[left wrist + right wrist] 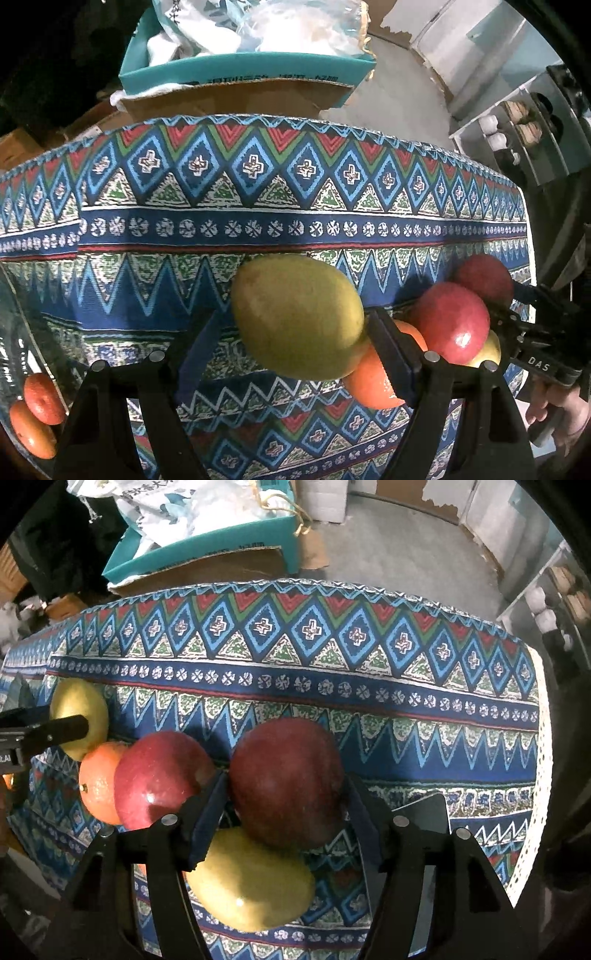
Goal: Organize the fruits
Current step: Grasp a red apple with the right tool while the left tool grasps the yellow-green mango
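Patterned cloth covers the counter, where our two tools straddle the clustered fruit.
We see the left tool around the yellow-green mango, its left pad apart; the right tool brackets the dark red mango, though we cannot tell whether it grips. Apple, orange and another yellow mango crowd together; oranges are cut off.

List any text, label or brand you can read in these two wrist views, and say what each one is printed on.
"DAS": white letters on the black body of the right gripper, seen from the left wrist view.
"LAI": partial white letters on the left gripper at the frame edge, cut off.
Dark print along the rim of the teal box: too blurred to read.
Print on the white bag in that box: unreadable.
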Tool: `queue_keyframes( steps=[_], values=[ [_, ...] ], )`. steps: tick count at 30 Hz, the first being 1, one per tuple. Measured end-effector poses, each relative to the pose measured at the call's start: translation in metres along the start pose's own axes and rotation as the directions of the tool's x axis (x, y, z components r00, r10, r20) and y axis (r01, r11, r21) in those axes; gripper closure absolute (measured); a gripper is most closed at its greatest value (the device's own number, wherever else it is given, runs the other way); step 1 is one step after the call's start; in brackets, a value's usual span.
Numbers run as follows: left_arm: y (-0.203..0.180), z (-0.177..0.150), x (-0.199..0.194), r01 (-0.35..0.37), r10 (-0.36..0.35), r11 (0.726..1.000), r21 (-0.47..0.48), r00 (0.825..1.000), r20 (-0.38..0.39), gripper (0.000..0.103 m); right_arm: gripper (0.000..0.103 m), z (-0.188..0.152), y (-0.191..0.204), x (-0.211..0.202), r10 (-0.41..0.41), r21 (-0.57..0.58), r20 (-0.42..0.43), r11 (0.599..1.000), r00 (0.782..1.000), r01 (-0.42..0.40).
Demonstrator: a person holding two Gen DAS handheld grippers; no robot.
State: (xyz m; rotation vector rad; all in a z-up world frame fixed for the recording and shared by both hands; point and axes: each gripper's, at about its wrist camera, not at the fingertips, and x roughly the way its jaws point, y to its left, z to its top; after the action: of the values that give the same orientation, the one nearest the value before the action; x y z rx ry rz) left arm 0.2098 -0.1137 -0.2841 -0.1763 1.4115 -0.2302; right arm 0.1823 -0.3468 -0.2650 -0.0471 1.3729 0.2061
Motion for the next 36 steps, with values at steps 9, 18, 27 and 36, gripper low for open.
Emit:
queue_keyframes(
  steps=[9, 18, 27, 36],
  values=[
    [0.000, 0.001, 0.010, 0.062, -0.062, 0.998, -0.005, 0.998, -0.013, 0.029, 0.039, 0.008, 0.004, 0.018, -0.060, 0.010, -0.019, 0.998, 0.998, 0.060],
    [-0.002, -0.005, 0.003, 0.022, -0.023, 0.999, 0.047, 0.999, 0.030, 0.030, 0.041, -0.002, 0.003, 0.019, -0.088, 0.022, 0.032, 0.996, 0.996, 0.087],
    [-0.005, -0.012, -0.004, -0.041, 0.033, 0.993, 0.112, 0.997, 0.073, 0.035, 0.041, -0.015, -0.004, -0.008, -0.082, 0.084, 0.132, 0.994, 0.988, 0.072],
    [-0.002, -0.021, -0.017, -0.048, 0.034, 0.991, 0.125, 0.994, 0.106, 0.036, 0.041, -0.018, -0.007, -0.034, -0.069, 0.120, 0.196, 0.992, 0.978, 0.046]
  ],
)
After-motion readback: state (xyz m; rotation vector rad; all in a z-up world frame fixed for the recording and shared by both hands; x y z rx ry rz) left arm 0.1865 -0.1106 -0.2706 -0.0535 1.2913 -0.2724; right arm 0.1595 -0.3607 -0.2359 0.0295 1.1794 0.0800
